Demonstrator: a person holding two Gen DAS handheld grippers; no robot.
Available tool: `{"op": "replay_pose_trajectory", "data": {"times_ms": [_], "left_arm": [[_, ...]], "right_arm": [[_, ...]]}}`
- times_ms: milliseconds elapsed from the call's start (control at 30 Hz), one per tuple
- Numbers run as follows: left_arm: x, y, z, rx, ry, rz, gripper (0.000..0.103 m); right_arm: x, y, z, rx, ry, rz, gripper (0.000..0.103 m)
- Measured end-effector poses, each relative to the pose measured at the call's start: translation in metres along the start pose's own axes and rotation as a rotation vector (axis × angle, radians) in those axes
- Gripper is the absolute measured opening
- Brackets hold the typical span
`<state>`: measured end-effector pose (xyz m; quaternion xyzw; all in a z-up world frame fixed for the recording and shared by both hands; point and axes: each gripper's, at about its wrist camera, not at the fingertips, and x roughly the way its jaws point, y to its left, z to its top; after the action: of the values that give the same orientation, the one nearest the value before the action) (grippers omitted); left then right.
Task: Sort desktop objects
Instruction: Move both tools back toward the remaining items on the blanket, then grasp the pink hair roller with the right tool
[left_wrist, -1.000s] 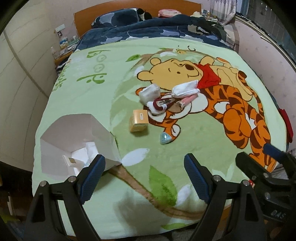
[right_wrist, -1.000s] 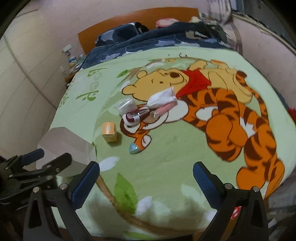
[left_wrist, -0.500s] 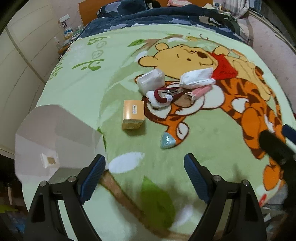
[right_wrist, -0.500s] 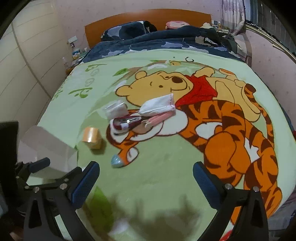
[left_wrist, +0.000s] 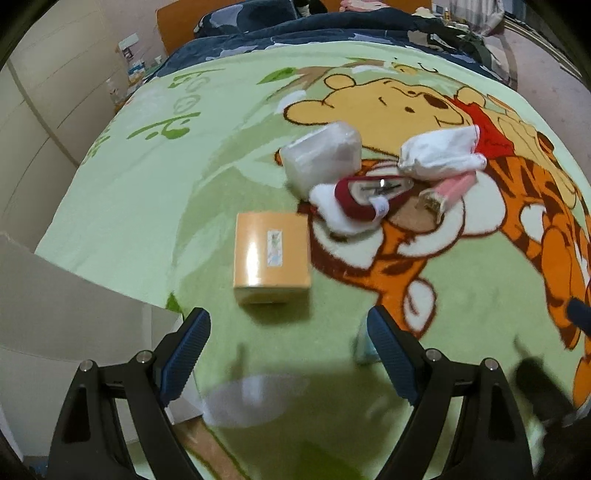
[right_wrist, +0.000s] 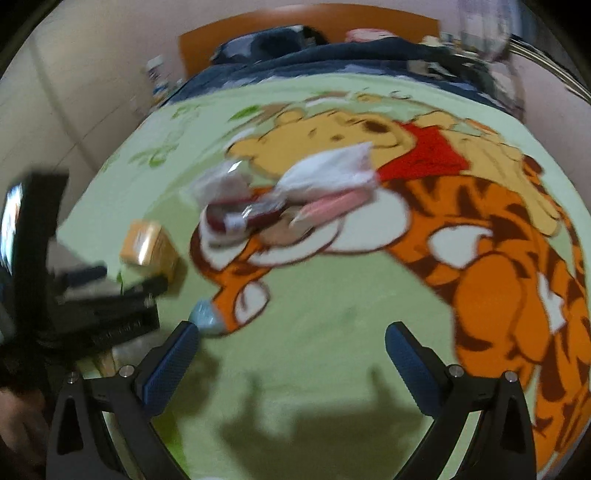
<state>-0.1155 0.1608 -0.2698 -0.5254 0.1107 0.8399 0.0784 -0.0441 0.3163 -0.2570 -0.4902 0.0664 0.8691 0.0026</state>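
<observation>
A green cartoon blanket (left_wrist: 155, 192) is lying under the sorting pile. The left gripper (left_wrist: 288, 354) is hovering released, the orange box (left_wrist: 271, 256) sitting just ahead between its jaws. The right gripper (right_wrist: 291, 363) is hanging wide and empty, a small pale-blue object (right_wrist: 207, 319) lying beside its left fingertip.

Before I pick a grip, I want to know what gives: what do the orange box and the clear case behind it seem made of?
Orange box: probably glossy coated cardboard; sharp edges, a bright glare streak on top, a small printed label. Clear case: probably translucent, slightly frosted plastic; rounded corners, pale contents dimly showing through. It could instead be a soft wrapped pack.
</observation>
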Motion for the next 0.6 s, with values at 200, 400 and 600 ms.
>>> {"op": "replay_pose_trajectory", "data": {"times_ms": [200,400,600], "left_arm": [[-0.018,0.011,-0.039,-0.007,0.006,0.019,0.087],[-0.035,0.022,-0.051,-0.023,0.007,0.019,0.087],[-0.029,0.011,-0.029,0.001,0.012,-0.005,0.087]], "right_arm": [[0.031,0.023,-0.018,-0.131,0.012,0.052,0.103],[0.049,0.054,-0.013,-0.255,0.006,0.066,0.102],[0.052,0.006,0.026,-0.123,-0.041,-0.063,0.102]]}}
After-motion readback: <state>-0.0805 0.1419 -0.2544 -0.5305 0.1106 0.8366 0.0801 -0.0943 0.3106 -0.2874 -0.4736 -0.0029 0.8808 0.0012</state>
